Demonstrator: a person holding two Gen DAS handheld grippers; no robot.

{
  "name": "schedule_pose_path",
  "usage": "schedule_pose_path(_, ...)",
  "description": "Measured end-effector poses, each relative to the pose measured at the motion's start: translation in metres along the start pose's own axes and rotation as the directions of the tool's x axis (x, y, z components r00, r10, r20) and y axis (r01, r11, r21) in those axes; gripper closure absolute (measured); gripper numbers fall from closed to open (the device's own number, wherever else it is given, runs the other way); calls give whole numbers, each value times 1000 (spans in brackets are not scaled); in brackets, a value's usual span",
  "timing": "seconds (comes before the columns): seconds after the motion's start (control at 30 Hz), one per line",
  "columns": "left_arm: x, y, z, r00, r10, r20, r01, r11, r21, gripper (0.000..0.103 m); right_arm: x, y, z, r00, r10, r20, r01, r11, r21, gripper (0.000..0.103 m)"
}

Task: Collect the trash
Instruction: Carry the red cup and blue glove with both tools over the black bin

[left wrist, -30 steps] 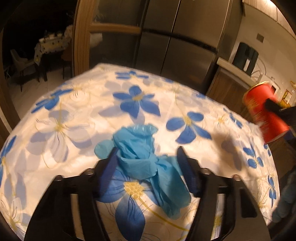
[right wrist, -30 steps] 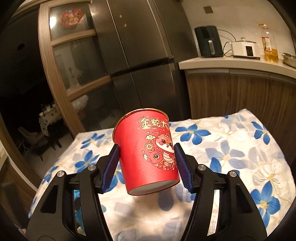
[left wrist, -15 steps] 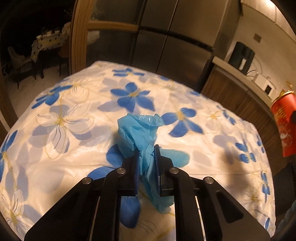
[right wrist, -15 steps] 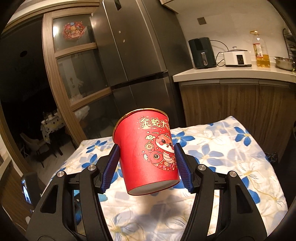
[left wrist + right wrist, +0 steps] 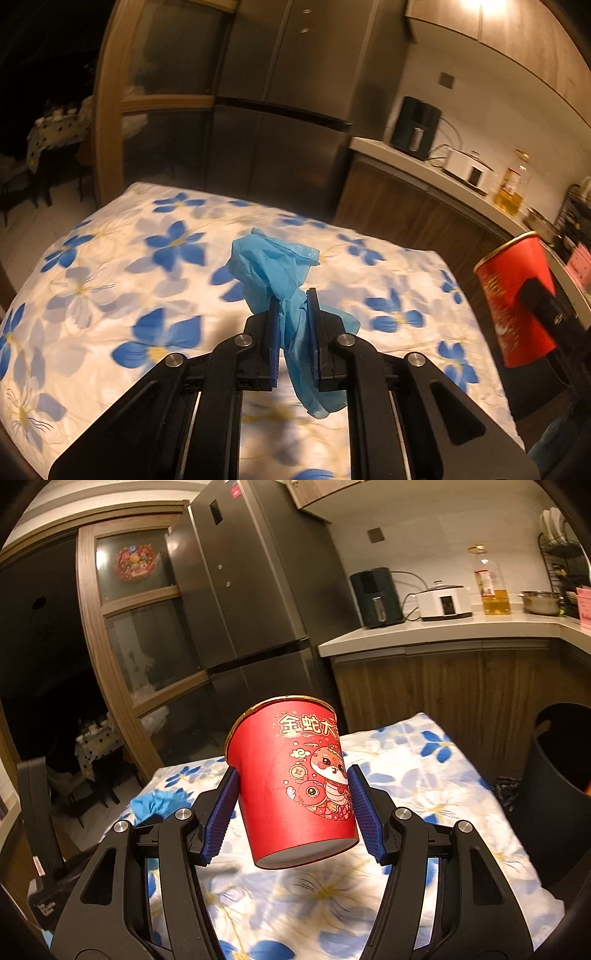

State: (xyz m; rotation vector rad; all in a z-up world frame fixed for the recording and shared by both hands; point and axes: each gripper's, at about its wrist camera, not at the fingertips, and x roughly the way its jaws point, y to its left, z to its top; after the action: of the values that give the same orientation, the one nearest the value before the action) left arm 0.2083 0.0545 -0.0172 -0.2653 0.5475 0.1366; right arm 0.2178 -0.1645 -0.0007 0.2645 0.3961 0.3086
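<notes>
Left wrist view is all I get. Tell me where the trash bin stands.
Observer: In the right wrist view, a black bin stands beside the table's right edge.
Operator: Report the grip on the cup.
Observer: The right gripper has both blue fingers pressed on opposite sides of the red cup.
Operator: Give me the cup's height.
Observer: Its base hangs clear above the table, tilted.

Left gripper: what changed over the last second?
The left gripper closed on the blue glove and lifted it off the flowered tablecloth. The right gripper kept its hold on the red cup, drifting toward the black bin.
</notes>
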Motion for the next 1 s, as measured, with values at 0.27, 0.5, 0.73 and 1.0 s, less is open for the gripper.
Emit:
schedule_pose_path(0.27,-10,-59,1,997,-72,23,70,994,87,90,-37,-37,4,997,-53,47,51,997,51,44)
schedule_pose_path(0.5,-14,-107,-3,990,-139,22,134,979,154,90,-66,-70,11,990,-109,93,100,991,93,44)
schedule_pose_path(0.73,-17,-171,-7,969,-246,5,238,943,234,90,-92,-118,20,966,-219,136,198,968,156,44)
schedule_pose_path(1.0,-19,-273,-16,901,-432,-28,416,845,337,90,-126,-198,36,898,-405,173,353,897,264,44)
